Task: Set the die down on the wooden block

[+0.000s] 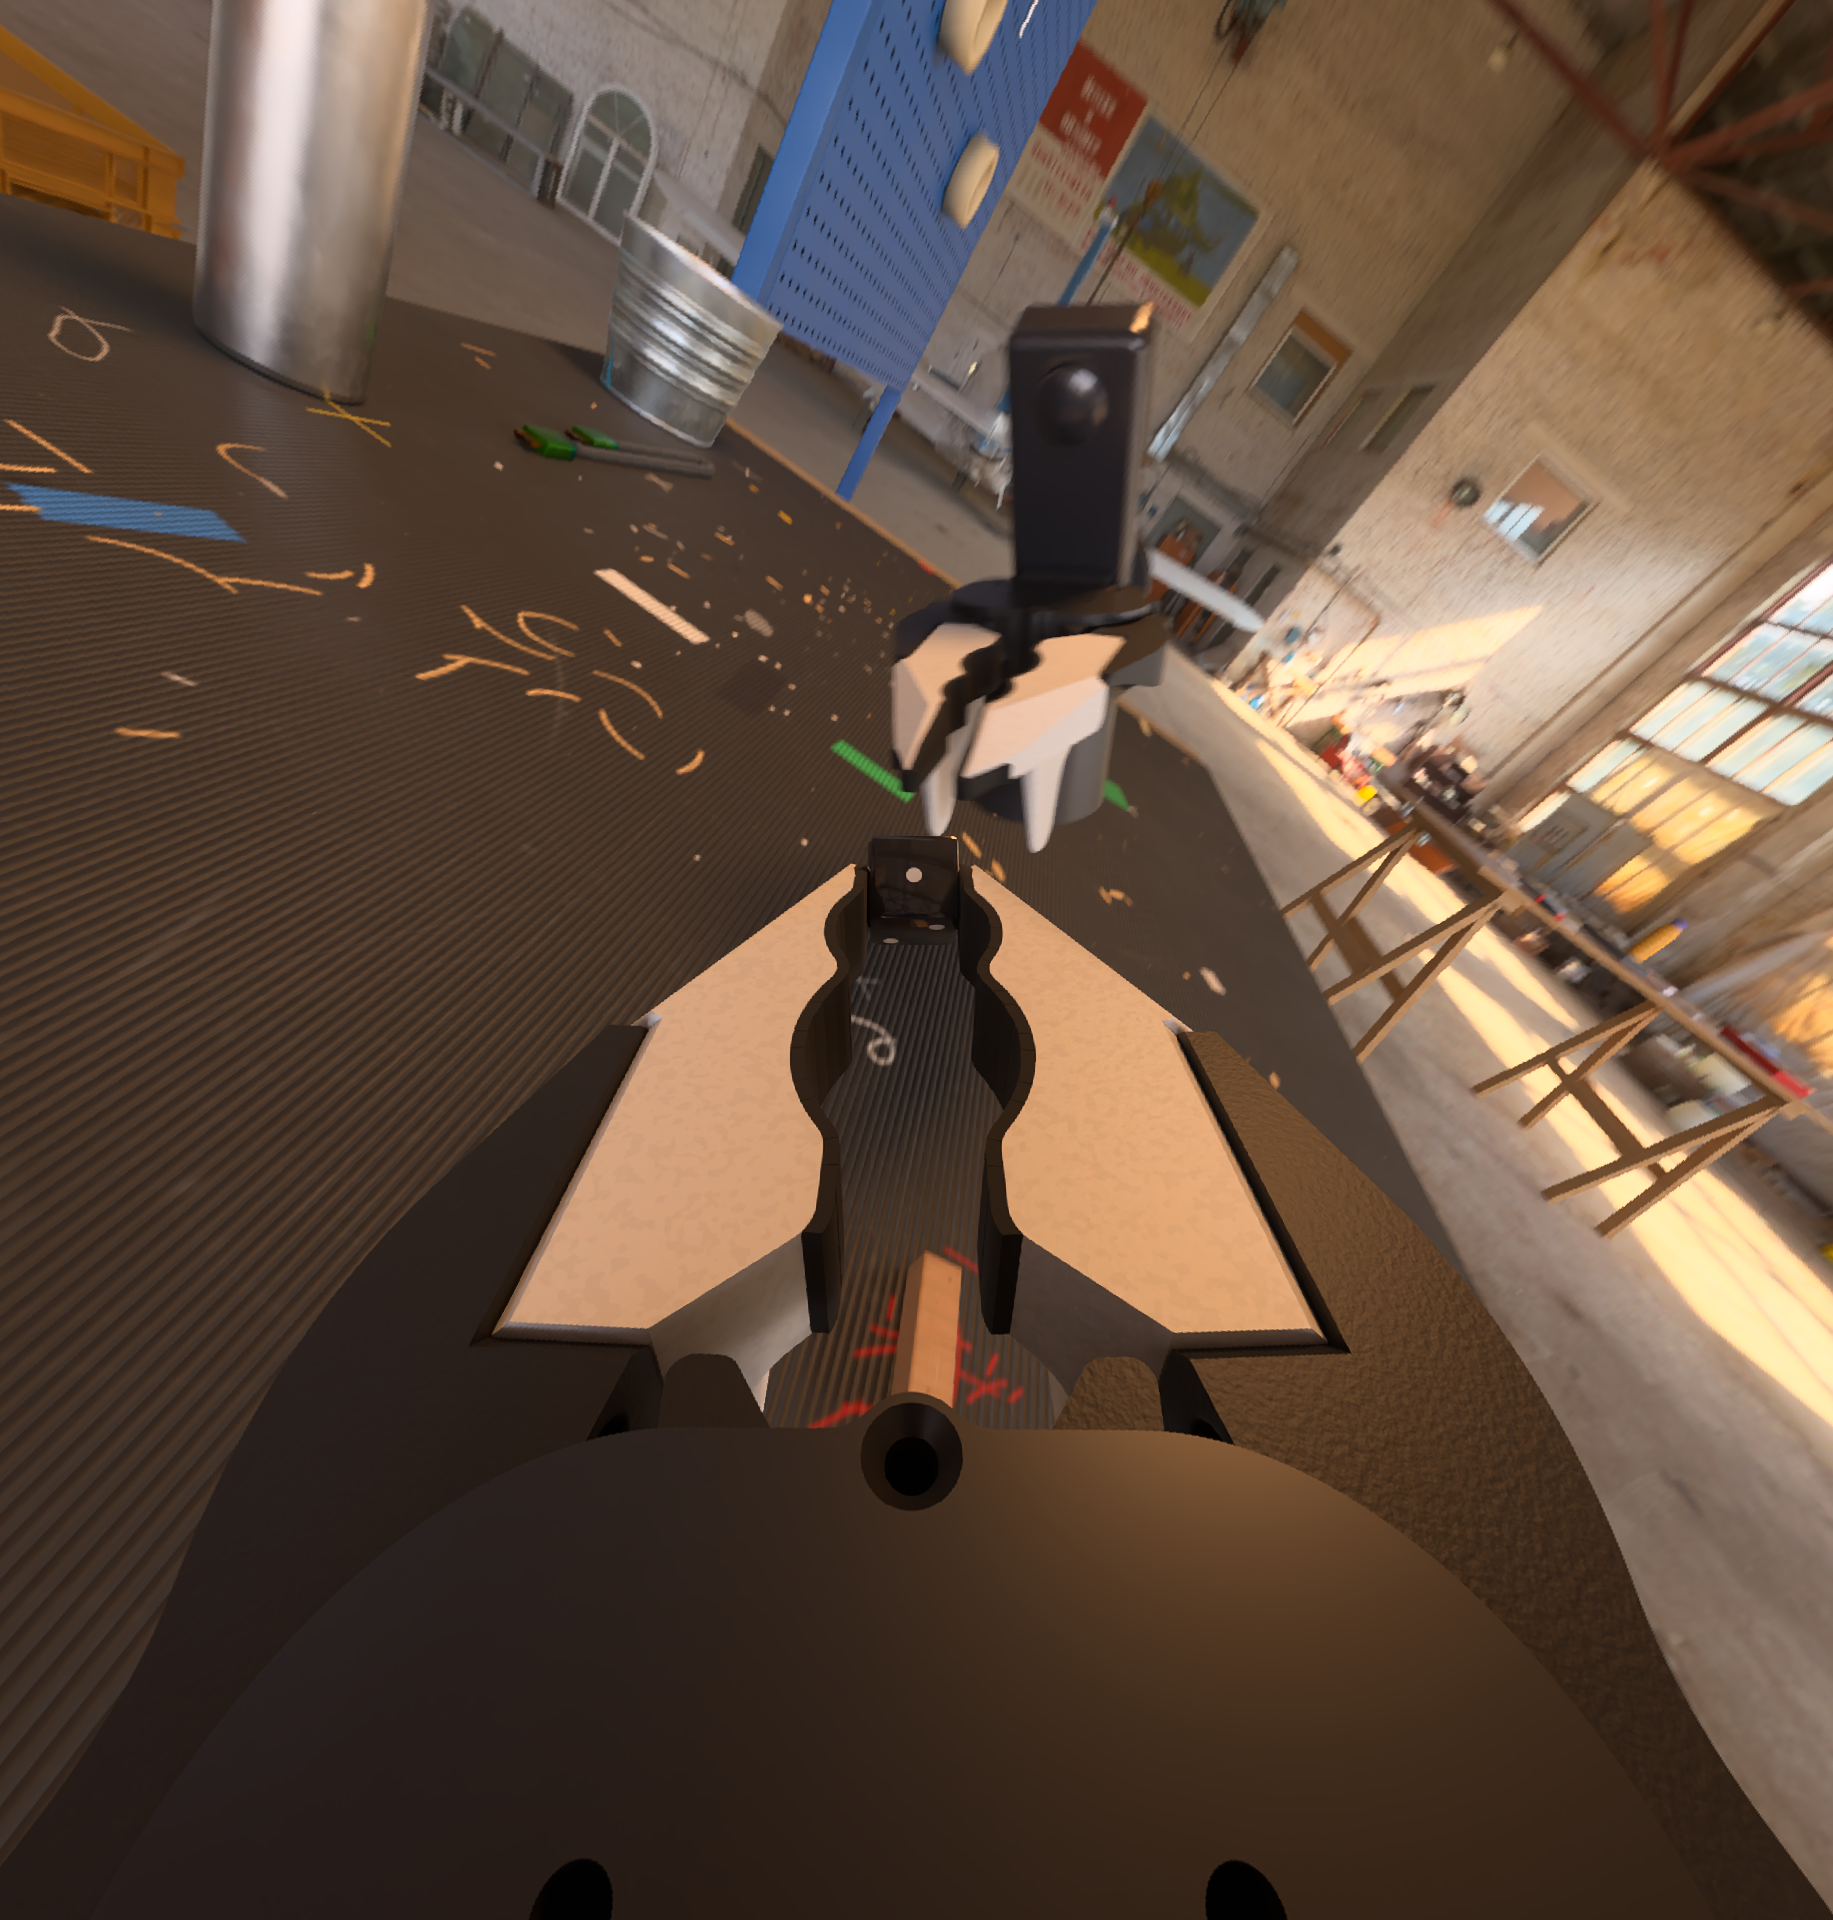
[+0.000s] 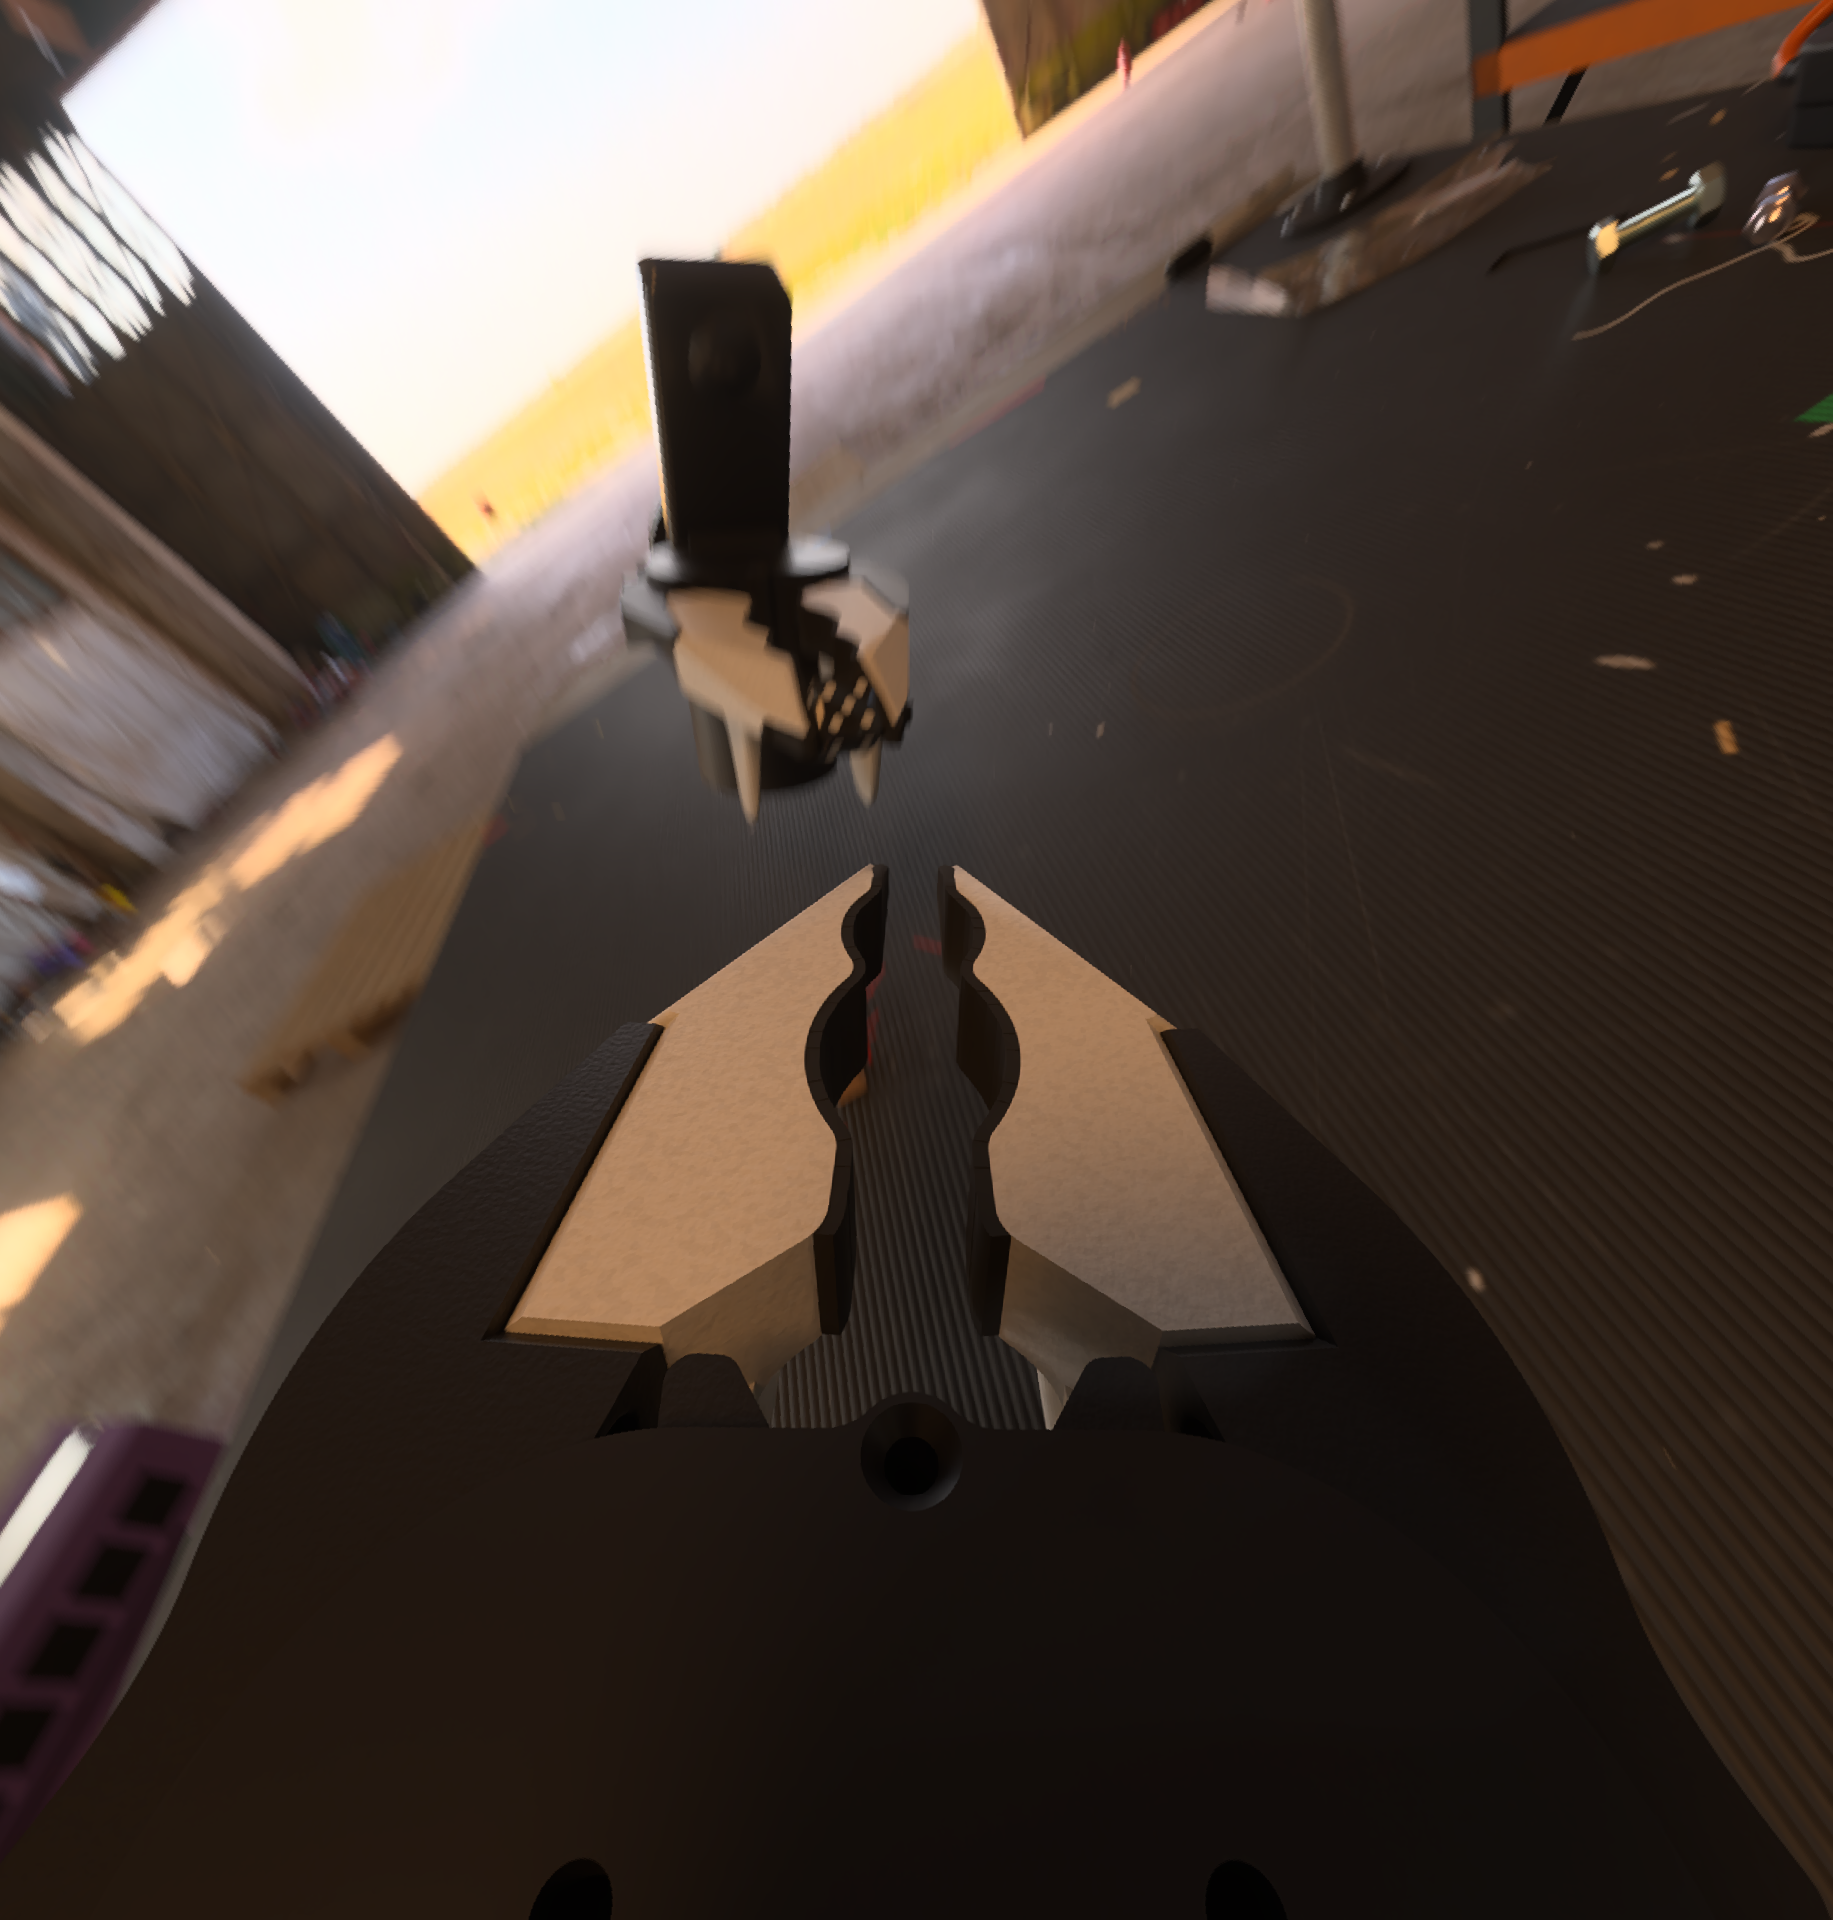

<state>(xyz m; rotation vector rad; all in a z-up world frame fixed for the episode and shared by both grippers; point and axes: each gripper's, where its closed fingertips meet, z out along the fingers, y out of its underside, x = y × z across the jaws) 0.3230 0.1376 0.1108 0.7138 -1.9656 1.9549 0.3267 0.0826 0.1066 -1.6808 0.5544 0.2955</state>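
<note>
Wooden block (image 1: 933, 1330): it lay flat on the bench (image 1: 268, 935), nearest to my left wrist camera, low between the roots of my left fingers, over some red scribbles on the mat.
Left gripper (image 1: 913, 883): my jaws were clenched on the die, with the tips pressing its two sides.
Die (image 1: 913, 894): a small black cube with white pips, held at the very tips of my left jaws, above the bench and farther forward than the wooden block; it was not touching the block.
Right gripper (image 2: 914, 883): my jaws were released, with a narrow gap between the tips and only the ribbed mat visible in that gap.
Right gripper from the left side (image 1: 985, 769): it hung just beyond the die, fingers pointing down, near a dark cylinder on the bench.
Left gripper from the right side (image 2: 808, 758): it showed ahead of my right jaws, tilted, with a dark dotted thing between its fingers; the picture was blurred there.
Middle of the bench: chalk marks, wood chips, a blue tape strip (image 1: 127, 511) and a green tape strip (image 1: 870, 771).
Far left of the bench: a tall metal cylinder (image 1: 299, 187), a ribbed metal bucket (image 1: 683, 332) and two green-handled tools (image 1: 611, 449) beside the bucket.
Behind the bench: a blue pegboard (image 1: 870, 177).
</note>
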